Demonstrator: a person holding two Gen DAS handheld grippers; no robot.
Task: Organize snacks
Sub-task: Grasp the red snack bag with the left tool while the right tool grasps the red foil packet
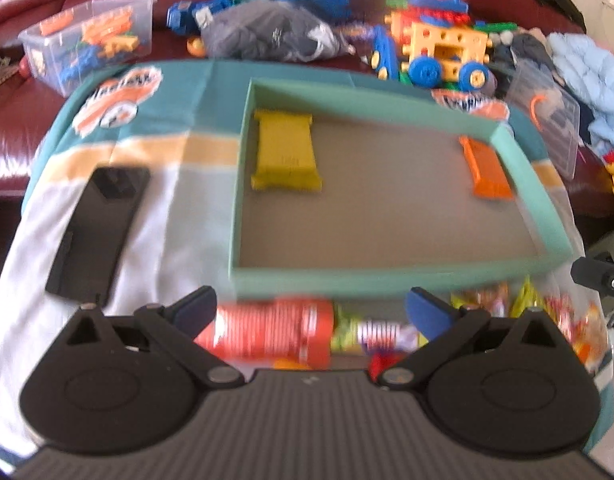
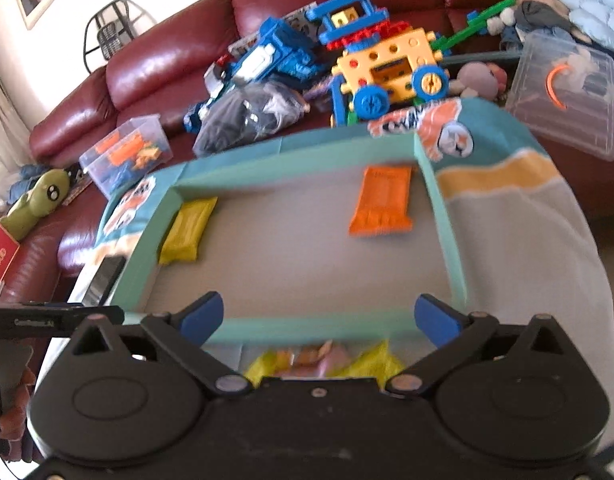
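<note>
Two packets are already placed in the teal tray [image 1: 391,280]: a yellow packet [image 1: 286,152] at its far left corner, an orange packet [image 1: 489,174] against the right wall. Most snacks are left outside, heaped just before the tray's near wall: a red-orange pack [image 1: 275,330] and mixed wrappers [image 2: 327,360]. Left gripper [image 1: 311,312] and right gripper [image 2: 319,316] are held wide open, empty. Early stage is judged.

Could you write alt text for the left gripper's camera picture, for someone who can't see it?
An open left gripper hovers over loose snack packets beside a shallow green tray holding a yellow packet and an orange packet. A black phone lies left; toys crowd a red sofa.
</note>
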